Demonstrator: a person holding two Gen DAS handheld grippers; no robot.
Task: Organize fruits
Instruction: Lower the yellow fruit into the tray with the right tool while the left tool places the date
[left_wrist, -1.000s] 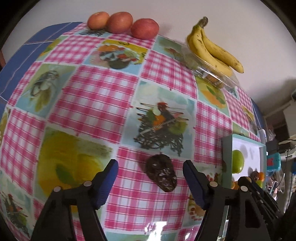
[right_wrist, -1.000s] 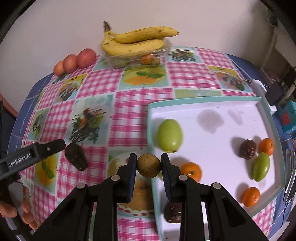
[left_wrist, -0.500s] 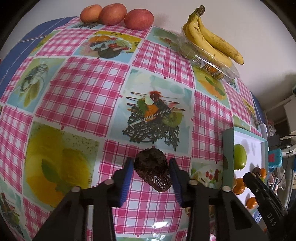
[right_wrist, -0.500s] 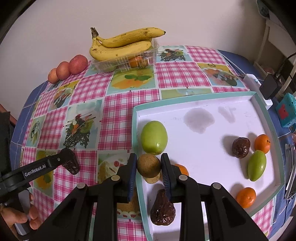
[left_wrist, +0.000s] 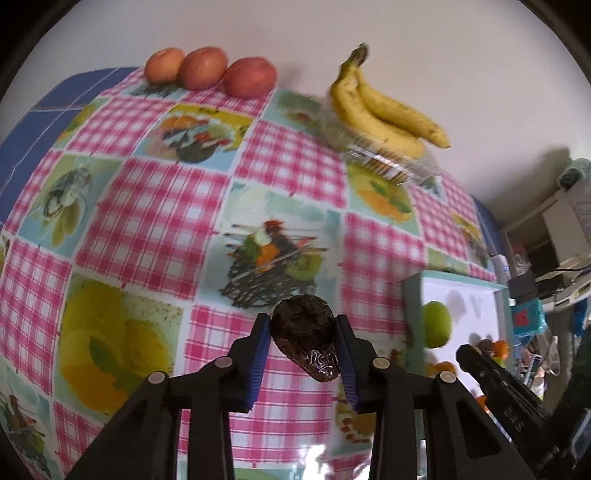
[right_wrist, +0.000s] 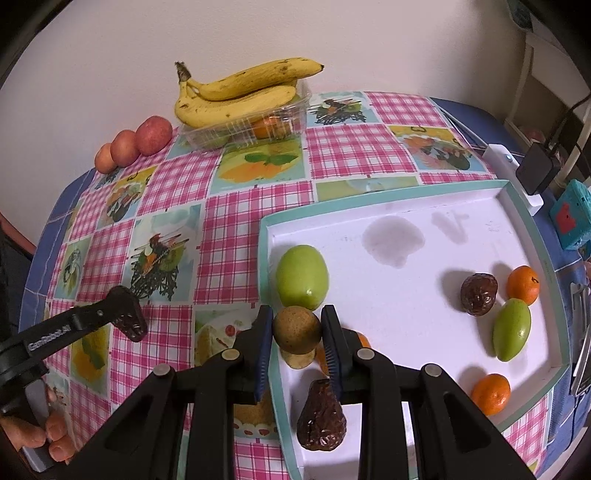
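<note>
My left gripper (left_wrist: 303, 326) is shut on a dark wrinkled fruit (left_wrist: 306, 343), held just above the checked tablecloth (left_wrist: 155, 206). The right wrist view shows that gripper (right_wrist: 125, 314) from the side, with the fruit (right_wrist: 132, 326) hanging in it. My right gripper (right_wrist: 297, 325) is shut on a round brown fruit (right_wrist: 296, 329) over the left rim of the white, teal-edged tray (right_wrist: 369, 194). The tray holds a green fruit (right_wrist: 302, 277), a dark wrinkled fruit (right_wrist: 321, 415) near the front, and several oranges, green and dark fruits at its right.
Bananas (right_wrist: 240, 92) lie on a clear plastic box (right_wrist: 251, 125) at the back by the wall. Three reddish fruits (left_wrist: 210, 68) line the back left. A power strip with a black adapter (right_wrist: 535, 168) and a teal box (right_wrist: 570, 218) sit beyond the tray. A person's hand (right_wrist: 48, 439) holds the left gripper.
The left jaws closed on the dark wrinkled fruit and lifted it slightly off the cloth. The right gripper, still holding the brown fruit, edged over the tray's left rim.
</note>
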